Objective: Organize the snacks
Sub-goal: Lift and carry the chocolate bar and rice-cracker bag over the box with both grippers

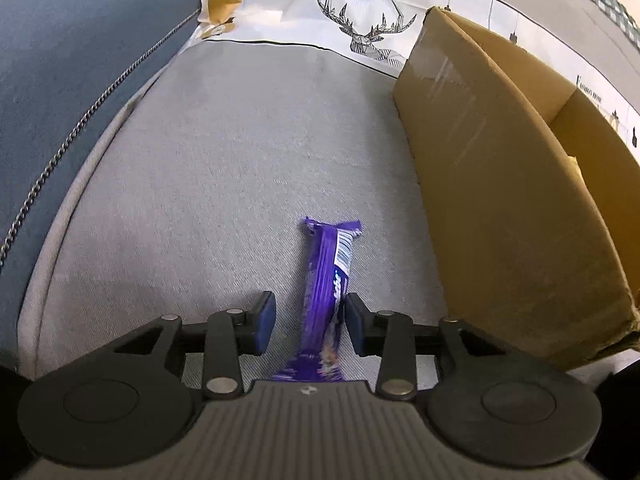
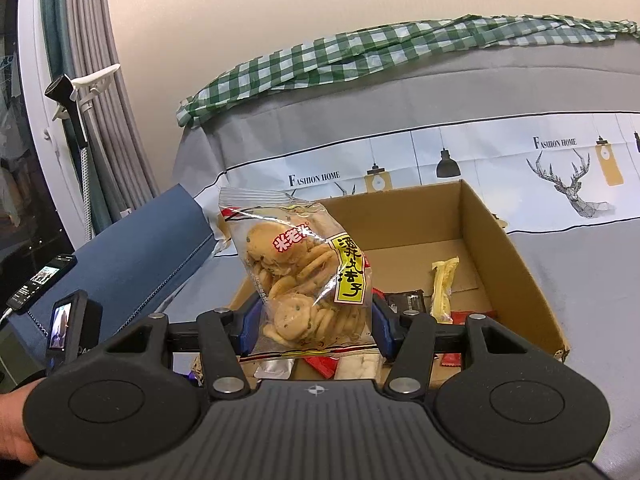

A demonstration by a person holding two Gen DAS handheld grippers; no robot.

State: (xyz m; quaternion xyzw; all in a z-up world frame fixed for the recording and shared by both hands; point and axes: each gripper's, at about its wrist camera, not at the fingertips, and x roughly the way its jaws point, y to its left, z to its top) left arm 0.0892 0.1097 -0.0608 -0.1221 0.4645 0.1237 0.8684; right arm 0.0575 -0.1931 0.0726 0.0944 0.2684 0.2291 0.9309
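The left tongs stand apart low in the left wrist view, with a purple snack bar lying lengthwise between them on the grey sofa cushion. The right-hand pad looks to be just at the wrapper's edge, while the left-hand pad stands clear of it, so nothing is clamped. At the right of that frame rises the outer wall of a cardboard box, near the bar but apart from it. A blue pillow with a chain trim fills the upper left.

In the right wrist view, the right tongs are clamped on a clear bag of round biscuits, which stands upright in the middle of the frame, in front of the open cardboard box. Inside the box, right of centre, lie a yellow wrapped stick, a dark packet and some red packets. A green checked cloth is draped along the sofa back across the top. A phone rests at the left edge.
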